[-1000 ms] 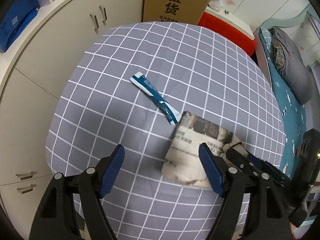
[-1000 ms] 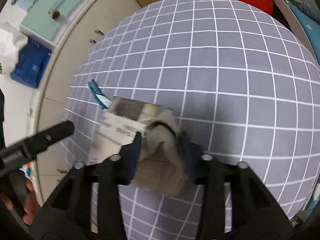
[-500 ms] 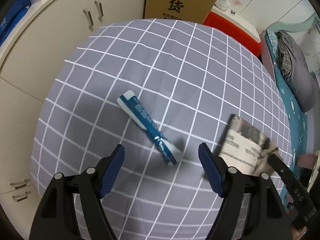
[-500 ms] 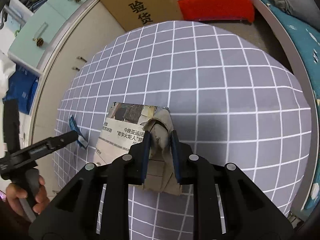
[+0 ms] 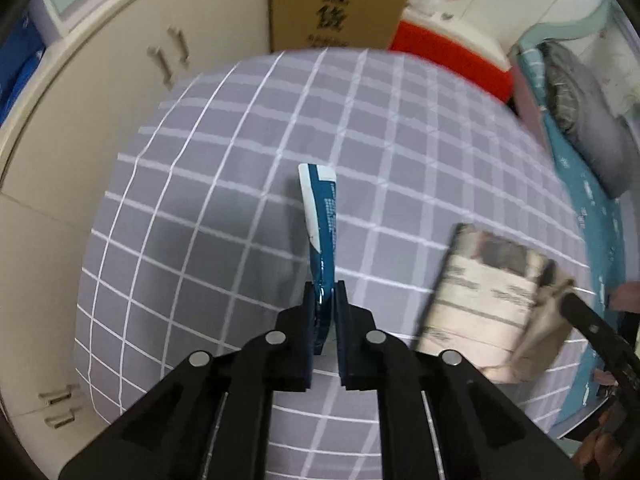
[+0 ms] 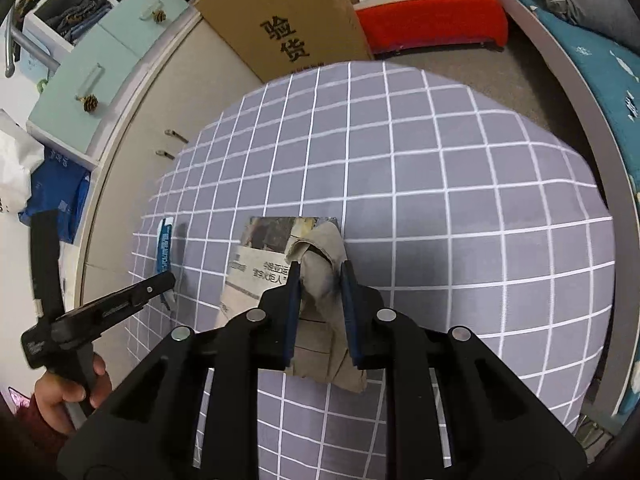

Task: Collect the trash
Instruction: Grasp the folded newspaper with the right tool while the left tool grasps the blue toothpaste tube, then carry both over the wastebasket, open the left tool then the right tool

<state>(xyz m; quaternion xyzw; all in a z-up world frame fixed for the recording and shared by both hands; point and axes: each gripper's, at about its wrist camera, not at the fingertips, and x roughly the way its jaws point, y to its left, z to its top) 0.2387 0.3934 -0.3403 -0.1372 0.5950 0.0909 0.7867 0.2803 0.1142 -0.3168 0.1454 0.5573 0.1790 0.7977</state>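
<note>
2 pieces of trash are already in my grip: my left hand-held gripper (image 5: pixel 325 300) is clenched on the near end of the blue wrapper (image 5: pixel 322 216), its long axis running straight away over the checked worktop (image 5: pixel 400 152). My right hand-held gripper (image 6: pixel 320 280) pinches the crumpled newspaper (image 6: pixel 316 264), just beside. I see no bin; a cardboard box (image 6: pixel 288 20) stands beyond.

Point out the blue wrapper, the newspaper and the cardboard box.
blue wrapper (image 5: pixel 323 216): left wrist view, middle of its blue strip.
newspaper (image 6: pixel 256 272): right wrist view, printed page left of the fingers.
cardboard box (image 6: pixel 288 28): right wrist view, front face by the lettering.
</note>
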